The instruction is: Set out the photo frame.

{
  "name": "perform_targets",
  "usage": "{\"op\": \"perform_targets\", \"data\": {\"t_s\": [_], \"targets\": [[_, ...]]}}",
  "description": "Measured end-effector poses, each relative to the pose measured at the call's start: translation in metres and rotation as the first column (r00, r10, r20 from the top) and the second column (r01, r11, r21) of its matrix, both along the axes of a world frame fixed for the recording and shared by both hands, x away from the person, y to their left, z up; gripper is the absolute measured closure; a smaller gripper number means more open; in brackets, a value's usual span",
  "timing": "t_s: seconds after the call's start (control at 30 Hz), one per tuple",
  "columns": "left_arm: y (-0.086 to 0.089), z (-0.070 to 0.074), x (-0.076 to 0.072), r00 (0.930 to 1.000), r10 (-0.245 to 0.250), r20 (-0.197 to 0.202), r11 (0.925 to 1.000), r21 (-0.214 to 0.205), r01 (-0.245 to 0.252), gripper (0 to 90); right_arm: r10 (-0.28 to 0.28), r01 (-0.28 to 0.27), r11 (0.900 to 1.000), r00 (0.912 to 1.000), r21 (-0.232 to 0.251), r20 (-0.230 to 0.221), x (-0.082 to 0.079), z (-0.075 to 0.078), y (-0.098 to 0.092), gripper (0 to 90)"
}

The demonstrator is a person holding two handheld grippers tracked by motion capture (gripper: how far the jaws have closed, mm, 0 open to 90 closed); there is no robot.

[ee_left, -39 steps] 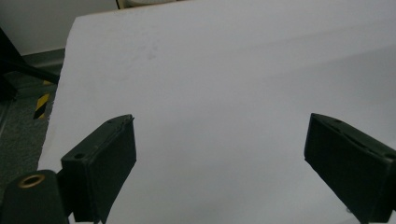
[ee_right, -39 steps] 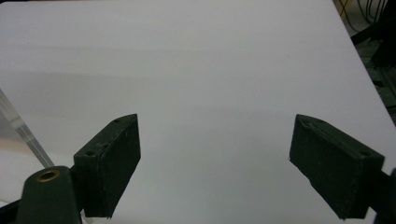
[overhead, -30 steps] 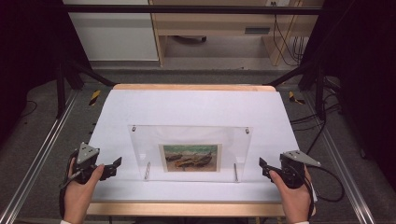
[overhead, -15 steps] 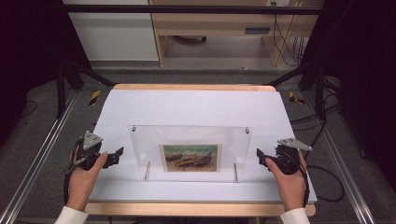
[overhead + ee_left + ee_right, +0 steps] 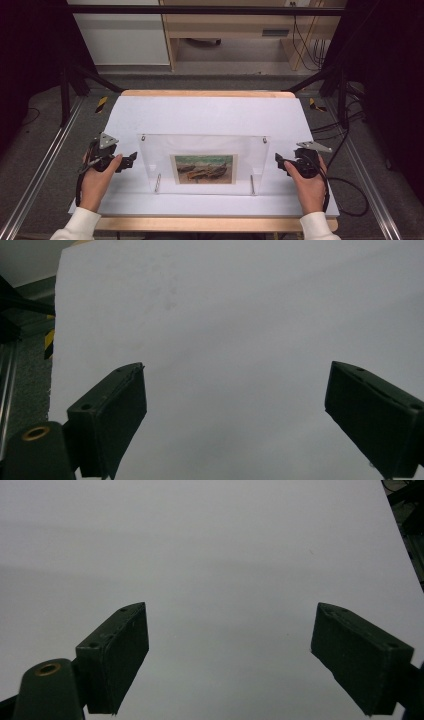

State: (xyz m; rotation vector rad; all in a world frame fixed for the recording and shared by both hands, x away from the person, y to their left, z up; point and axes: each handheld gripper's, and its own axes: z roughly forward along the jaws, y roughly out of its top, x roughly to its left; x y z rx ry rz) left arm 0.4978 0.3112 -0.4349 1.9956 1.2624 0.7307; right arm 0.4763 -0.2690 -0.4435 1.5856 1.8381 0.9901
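Observation:
A clear acrylic picture frame (image 5: 156, 152) stands at the middle of the white table (image 5: 210, 115). It holds a small painting of boats (image 5: 204, 169). My left gripper (image 5: 129, 161) is just left of the frame's left edge and points at it. My right gripper (image 5: 278, 161) is just right of the frame's right edge. In the left gripper view the left gripper (image 5: 235, 370) has its jaws wide apart over bare white tabletop. The right gripper (image 5: 230, 607) is just as open, with nothing between its jaws.
The table's wooden edge (image 5: 210, 224) runs along the near side. Aluminium rails (image 5: 30, 180) flank the table on both sides. Black cables (image 5: 345, 195) trail on the floor at the right. A wooden bench (image 5: 235, 30) stands beyond the far edge.
Both hands have moved forward from the near corners, and the grippers have drawn in level with the frame's two side edges. The frame has not moved.

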Motion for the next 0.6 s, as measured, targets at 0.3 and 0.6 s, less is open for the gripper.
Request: {"op": "perform_targets", "data": {"t_s": [0.3,0.6], "targets": [[-0.003,-0.010,0.011,0.9998,0.002,-0.019,1.0000,0.004,-0.002,9.3,-0.003,0.003,1.0000,0.9998,-0.001,-0.021,0.010,-0.007,-0.001,15.1],[-0.005,-0.020,0.020,0.9993,0.007,-0.036,1.0000,-0.003,-0.007,9.3,-0.004,0.004,0.9999,0.9995,-0.017,-0.030,0.018,-0.014,0.000,13.3]]}}
